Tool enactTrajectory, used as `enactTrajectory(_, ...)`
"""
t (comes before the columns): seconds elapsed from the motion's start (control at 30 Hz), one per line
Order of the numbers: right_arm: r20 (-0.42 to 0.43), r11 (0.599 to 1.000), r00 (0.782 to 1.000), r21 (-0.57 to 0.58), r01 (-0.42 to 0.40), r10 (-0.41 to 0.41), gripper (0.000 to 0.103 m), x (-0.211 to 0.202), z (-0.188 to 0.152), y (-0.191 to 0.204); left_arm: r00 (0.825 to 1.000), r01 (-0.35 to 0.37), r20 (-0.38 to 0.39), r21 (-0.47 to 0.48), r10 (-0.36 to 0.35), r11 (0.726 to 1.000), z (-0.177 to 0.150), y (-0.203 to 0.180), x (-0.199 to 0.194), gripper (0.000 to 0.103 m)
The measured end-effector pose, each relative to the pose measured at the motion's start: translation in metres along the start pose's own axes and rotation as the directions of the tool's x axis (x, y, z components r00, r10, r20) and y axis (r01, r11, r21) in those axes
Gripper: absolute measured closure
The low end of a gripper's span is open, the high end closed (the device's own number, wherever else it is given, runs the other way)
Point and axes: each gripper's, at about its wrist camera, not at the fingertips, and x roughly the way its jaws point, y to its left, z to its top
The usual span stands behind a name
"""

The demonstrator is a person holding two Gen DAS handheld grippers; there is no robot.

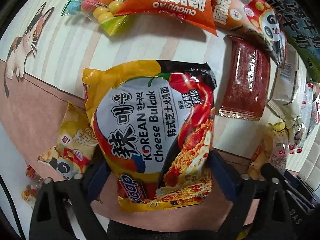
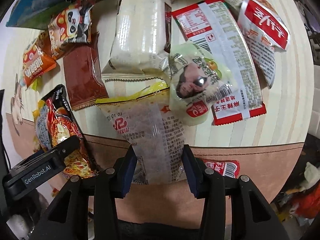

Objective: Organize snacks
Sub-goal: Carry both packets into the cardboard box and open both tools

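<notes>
Gripping with both tools at once: your left gripper (image 1: 158, 172) has its blue-padded fingers (image 1: 222, 178) pressed against the two sides of the yellow-and-black Korean Cheese Buldak noodle packet (image 1: 152, 134), pinching its lower end. The packet stands out forward from the fingers over the cream-and-pink striped table mat with a cat print (image 1: 60, 64). From the right wrist view the same packet (image 2: 60, 132) shows at the left with the left tool's black body across its near end.

Your right gripper (image 2: 159, 172) pinches the translucent white snack pouch with a yellow top edge and red logo (image 2: 152, 134); both blue pads (image 2: 128, 172) bear on its sides, back label facing up.

Loose packets on the mat (image 2: 260, 132), none in any container:
- clear bag of multicoloured round candies (image 1: 100, 2), far left
- orange triangular packet printed CUICUIJIAO (image 1: 174, 4), overlapping the candy bag
- orange panda-print packet (image 1: 254, 20), beside it
- dark red-brown flat foil sachet (image 1: 246, 84), just right of the noodle packet
- small yellow panda-print chip bag (image 1: 78, 138), partly under the noodle packet
- cream glossy pillow pack (image 2: 138, 36)
- pale green round pouch (image 2: 198, 86), lying on the red-and-white flat wrapper with barcode (image 2: 226, 46)
- red-and-white pouch (image 2: 262, 32), far right
- blue-and-green carton (image 2: 50, 0) along the far edge.
</notes>
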Motion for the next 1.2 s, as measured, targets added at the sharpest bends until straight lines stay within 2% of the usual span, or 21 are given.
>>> enactTrajectory(0.17,0.006,1.000,1.000,-0.006,0.003,-0.003,0.055,0.004,-0.002,0.013,0.999,-0.004,0.032,0.013,0.004,1.000,-0.004,-0.002,0.001,0.018)
enactTrajectory(0.27,0.043,1.000,0.999,-0.014,-0.007,0.007,0.063,0.003,-0.006,0.021,0.999,-0.005,0.047,0.017,0.005,1.000,-0.007,0.002,0.003,0.022)
enactTrajectory(0.3,0.057,1.000,0.998,-0.017,-0.012,0.013,0.068,-0.001,-0.009,0.022,0.999,-0.006,0.051,0.018,0.005,1.000,-0.010,0.004,0.001,0.022)
enactTrajectory(0.53,0.090,0.997,0.993,-0.010,-0.071,0.071,0.070,-0.026,-0.024,0.021,0.993,-0.032,0.112,0.072,0.024,0.997,-0.040,0.003,-0.003,0.022)
enactTrajectory(0.77,0.162,0.989,0.976,-0.025,-0.144,0.146,0.072,-0.077,-0.044,0.011,0.980,0.013,0.194,0.132,-0.038,0.991,-0.058,0.011,-0.044,0.022)
enactTrajectory(0.9,0.228,0.981,0.954,-0.034,-0.193,0.196,0.072,-0.119,-0.048,0.006,0.961,0.042,0.261,0.184,-0.090,0.982,-0.062,-0.003,-0.080,0.022)
enactTrajectory(0.93,0.255,0.977,0.944,-0.039,-0.209,0.212,0.072,-0.139,-0.058,0.001,0.955,0.052,0.277,0.200,-0.107,0.978,-0.058,-0.004,-0.096,0.022)
enactTrajectory(1.0,0.302,0.970,0.923,-0.041,-0.238,0.239,0.072,-0.169,-0.055,-0.003,0.943,0.068,0.303,0.234,-0.139,0.970,-0.051,-0.012,-0.119,0.022)
enactTrajectory(1.07,0.342,0.964,0.902,-0.047,-0.263,0.263,0.072,-0.194,-0.049,-0.006,0.936,0.083,0.311,0.264,-0.166,0.961,-0.028,-0.024,-0.171,0.022)
enactTrajectory(1.2,0.422,0.955,0.860,-0.049,-0.293,0.286,0.072,-0.238,-0.017,-0.012,0.921,0.100,0.331,0.314,-0.207,0.944,-0.027,-0.016,-0.182,0.022)
